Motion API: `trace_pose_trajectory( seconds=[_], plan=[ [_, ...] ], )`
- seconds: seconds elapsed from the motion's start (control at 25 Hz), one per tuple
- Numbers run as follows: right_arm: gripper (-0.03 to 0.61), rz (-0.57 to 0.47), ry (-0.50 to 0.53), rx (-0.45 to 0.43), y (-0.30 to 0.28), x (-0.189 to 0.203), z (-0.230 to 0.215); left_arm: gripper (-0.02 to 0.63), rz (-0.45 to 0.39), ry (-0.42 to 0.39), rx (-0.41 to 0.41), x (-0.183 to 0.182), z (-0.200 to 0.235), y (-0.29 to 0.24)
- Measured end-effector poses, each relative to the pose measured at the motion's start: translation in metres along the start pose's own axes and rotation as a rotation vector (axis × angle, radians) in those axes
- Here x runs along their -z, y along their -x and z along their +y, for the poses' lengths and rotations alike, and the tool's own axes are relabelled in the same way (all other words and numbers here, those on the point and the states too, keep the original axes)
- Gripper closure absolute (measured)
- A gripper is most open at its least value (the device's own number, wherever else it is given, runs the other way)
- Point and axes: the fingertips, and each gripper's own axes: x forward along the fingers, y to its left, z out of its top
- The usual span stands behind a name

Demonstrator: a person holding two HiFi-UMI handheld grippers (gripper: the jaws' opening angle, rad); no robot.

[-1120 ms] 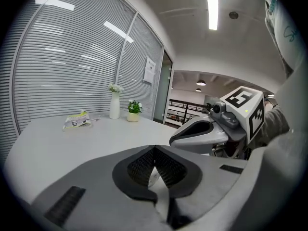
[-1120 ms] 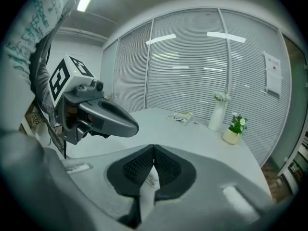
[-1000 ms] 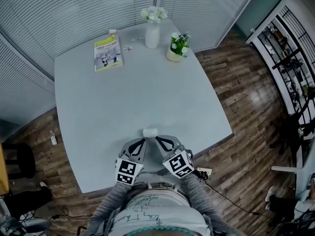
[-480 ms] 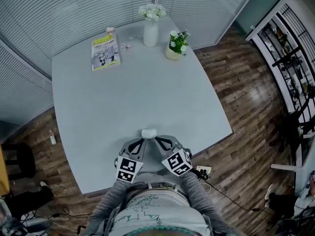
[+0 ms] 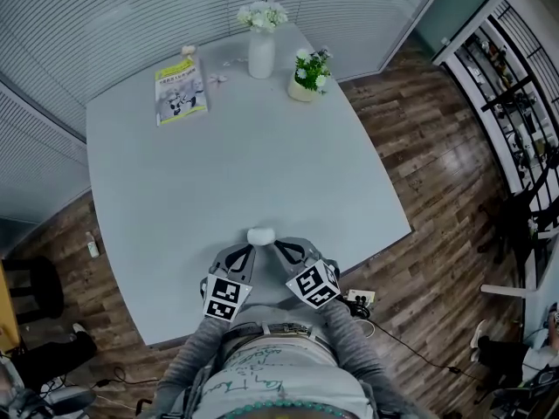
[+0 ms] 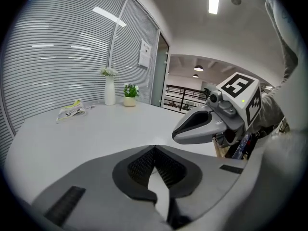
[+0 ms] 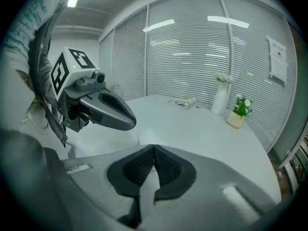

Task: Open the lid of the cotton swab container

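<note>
- Your cotton swab container (image 5: 260, 235) shows only as a small pale blob in the head view. Its lid, its long axis and which way it points are too small to tell.
- It stands on the counter (image 5: 262, 147) near your edge, just beyond both tips.
- Your left tongs (image 5: 250, 251) and right tongs (image 5: 278, 247) are pressed together, holding nothing.

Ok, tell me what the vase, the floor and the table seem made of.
The vase: probably glazed ceramic, plain white and smooth. The floor: wood or wood-look planks, brown grain with slight sheen. The table: matte pale grey top, likely laminate, unsure.
</note>
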Motion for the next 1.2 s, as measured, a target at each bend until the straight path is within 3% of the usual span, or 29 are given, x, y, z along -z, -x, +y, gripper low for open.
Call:
trace_pose_trajectory(
  seconds=[0.2,0.48,0.68,1.2],
  plan=[
    [0.567,0.035,-0.009,-0.018,-0.005,0.01,-0.006,0.615,0.0,0.004,-0.006,0.0,0.005,-0.002],
    [0.377,0.069,0.019,-0.085,-0.02,0.018,-0.002,0.615,-0.001,0.027,-0.028,0.001,0.015,0.001],
    [0.314,0.094,0.057,-0.129,-0.036,0.019,0.002,0.615,-0.003,0.035,-0.039,-0.001,0.02,0.0],
    [0.298,0.148,0.149,-0.238,-0.068,0.026,0.011,0.615,-0.017,0.076,-0.079,0.001,0.034,0.006]
  ],
)
